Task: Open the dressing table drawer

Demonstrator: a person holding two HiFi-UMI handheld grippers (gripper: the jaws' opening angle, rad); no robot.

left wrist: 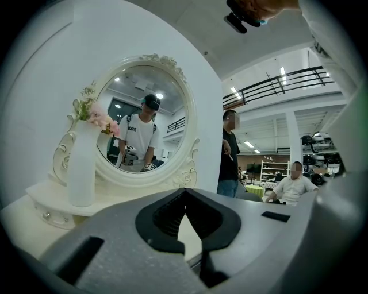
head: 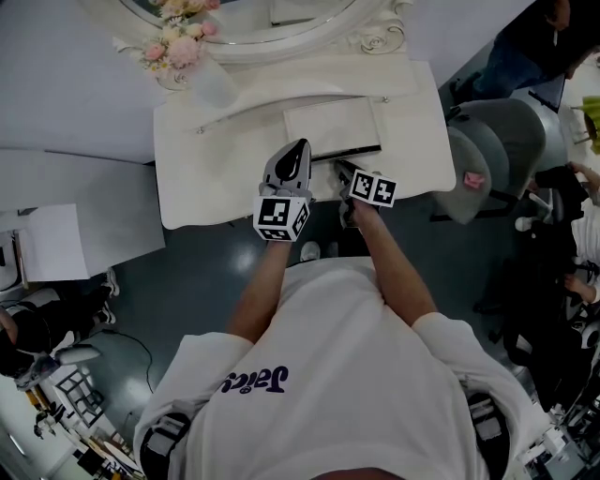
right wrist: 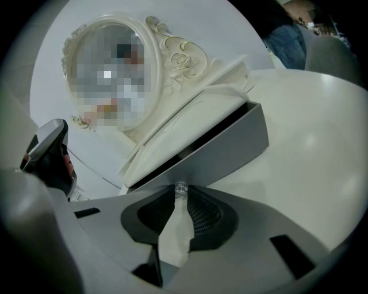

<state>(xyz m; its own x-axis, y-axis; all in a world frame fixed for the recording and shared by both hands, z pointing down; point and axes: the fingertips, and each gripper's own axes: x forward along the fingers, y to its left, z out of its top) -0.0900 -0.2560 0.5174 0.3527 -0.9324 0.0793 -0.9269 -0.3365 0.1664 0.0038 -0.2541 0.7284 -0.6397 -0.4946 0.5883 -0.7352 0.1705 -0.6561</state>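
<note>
The white dressing table (head: 216, 178) carries an oval mirror (head: 253, 19) and a small middle drawer (head: 333, 127). In the right gripper view the drawer front (right wrist: 230, 149) stands a little out of the table, with a dark gap along its top. Its clear knob (right wrist: 180, 188) sits between the tips of my right gripper (right wrist: 180, 196), which is shut on it. From the head view the right gripper (head: 345, 174) points at the drawer's front edge. My left gripper (head: 298, 150) hovers level just left of it, over the tabletop. Its jaws (left wrist: 184, 192) are shut with nothing between them.
A white vase of pink flowers (head: 202, 75) stands at the table's back left, also in the left gripper view (left wrist: 80, 166). Grey chairs (head: 497, 150) are to the right of the table. A standing person (left wrist: 230, 155) and a seated one (left wrist: 293, 186) are beyond it.
</note>
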